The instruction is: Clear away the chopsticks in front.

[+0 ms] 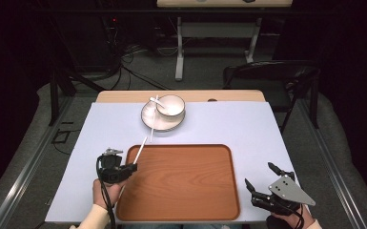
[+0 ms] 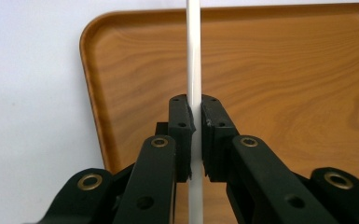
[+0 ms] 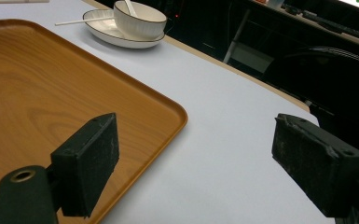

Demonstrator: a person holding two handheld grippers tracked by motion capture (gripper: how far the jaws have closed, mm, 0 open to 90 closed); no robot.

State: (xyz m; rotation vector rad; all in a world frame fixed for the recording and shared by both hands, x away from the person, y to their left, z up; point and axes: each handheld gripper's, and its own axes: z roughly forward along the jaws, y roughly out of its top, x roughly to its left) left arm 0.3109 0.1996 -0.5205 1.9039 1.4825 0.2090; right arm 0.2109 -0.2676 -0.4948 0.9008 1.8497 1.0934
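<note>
A person's left gripper (image 1: pixel 132 167) clamps a slim white chopstick (image 1: pixel 140 147), its pads pressed together on the stick just above the near-left corner of a wooden tray (image 1: pixel 186 200), apparently to bring the utensil onto the tray. In the left gripper view the chopstick (image 2: pixel 194 56) runs straight ahead from between the jaws, over the tray's (image 2: pixel 284 70) rounded corner, held partway along its length so it stays steady and points away from the hand. The right gripper (image 1: pixel 262 177) waits with its jaws wide apart and nothing between them, beside the tray's near-right corner on the pale counter (image 1: pixel 248 124), seemingly keeping clear while the other hand works. Well beyond both grippers, past the tray's far edge, a white bowl (image 1: pixel 170 105) with a spoon (image 1: pixel 155 101) sits on a plate (image 1: pixel 148 119), with a second chopstick (image 1: pixel 152 129) resting across the plate's rim.
</note>
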